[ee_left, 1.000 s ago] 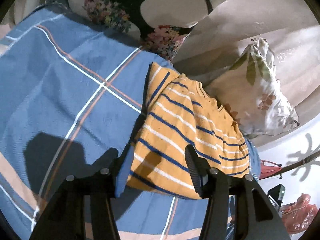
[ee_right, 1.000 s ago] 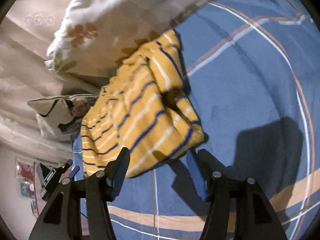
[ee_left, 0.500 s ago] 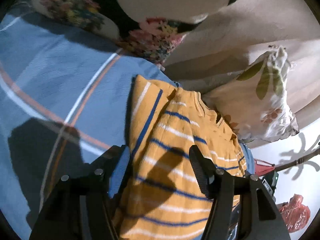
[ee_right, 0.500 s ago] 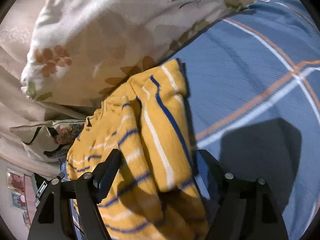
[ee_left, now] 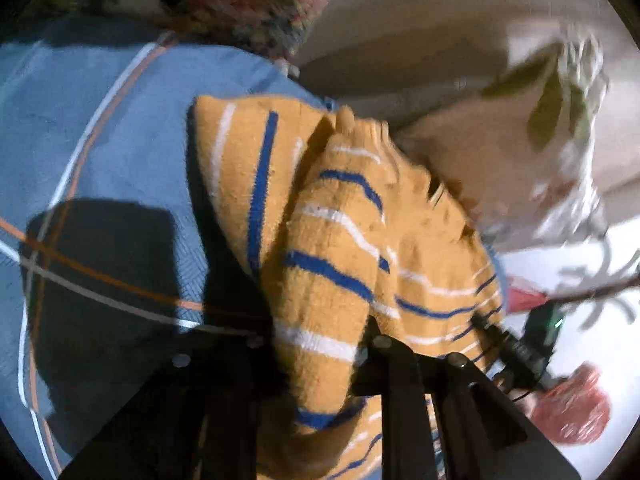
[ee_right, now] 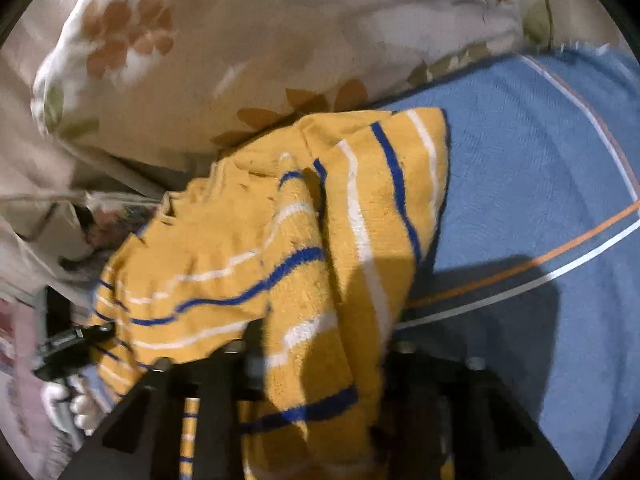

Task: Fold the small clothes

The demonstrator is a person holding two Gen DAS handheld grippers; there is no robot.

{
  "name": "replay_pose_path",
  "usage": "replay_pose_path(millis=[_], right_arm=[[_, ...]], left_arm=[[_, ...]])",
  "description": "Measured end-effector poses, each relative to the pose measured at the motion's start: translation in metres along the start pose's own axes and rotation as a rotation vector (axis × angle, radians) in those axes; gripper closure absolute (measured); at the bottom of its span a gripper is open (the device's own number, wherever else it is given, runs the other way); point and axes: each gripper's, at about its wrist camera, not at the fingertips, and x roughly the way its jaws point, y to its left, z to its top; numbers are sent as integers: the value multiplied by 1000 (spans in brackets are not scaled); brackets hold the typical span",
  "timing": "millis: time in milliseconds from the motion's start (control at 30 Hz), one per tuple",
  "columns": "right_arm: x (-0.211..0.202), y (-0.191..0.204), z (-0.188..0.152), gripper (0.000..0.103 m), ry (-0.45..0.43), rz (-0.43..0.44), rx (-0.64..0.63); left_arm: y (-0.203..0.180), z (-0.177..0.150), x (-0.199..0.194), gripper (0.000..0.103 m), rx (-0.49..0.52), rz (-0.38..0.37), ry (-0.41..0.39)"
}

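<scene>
Compared with one second ago, both grippers are now much nearer to the mustard-yellow knitted sweater with blue and white stripes (ee_left: 340, 240), and they are closed on it; before, their jaws were spread in front of its near edge. The cloth now bunches up between them, where it was lying flat.

The sweater (ee_right: 280, 248) lies on the blue checked bed cover with orange and white lines (ee_left: 100, 140), with its far side against the cream pillow printed with brown and green leaves (ee_right: 240, 40). It is folded into a thick bundle, one sleeve part turned over so that its stripes run along the fold. The near part rises in a soft hump.

We see the left gripper (ee_left: 316, 344) pinching this hump; its jaws are narrow, with cloth filling the gap. The right gripper (ee_right: 320, 356) also pinches a fold of the sweater, and the cloth hangs down over its black frame. Both views are a little blurred.
</scene>
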Motion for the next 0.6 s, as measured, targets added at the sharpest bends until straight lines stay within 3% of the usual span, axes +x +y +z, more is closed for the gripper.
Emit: replay_pose_path(millis=[167, 333, 400, 533, 600], right_arm=[[-34, 7, -3, 77, 12, 112, 40], [-71, 6, -34, 77, 34, 190, 60], [-66, -1, -48, 74, 56, 151, 47], [-36, -16, -63, 53, 97, 48, 47], [-35, -20, -65, 49, 78, 22, 59]], left_arm=[[-25, -19, -36, 86, 8, -22, -27], [-27, -60, -59, 85, -11, -1, -7], [-11, -72, -52, 83, -42, 40, 18], [23, -81, -28, 76, -93, 97, 38], [30, -88, -33, 75, -125, 55, 10]])
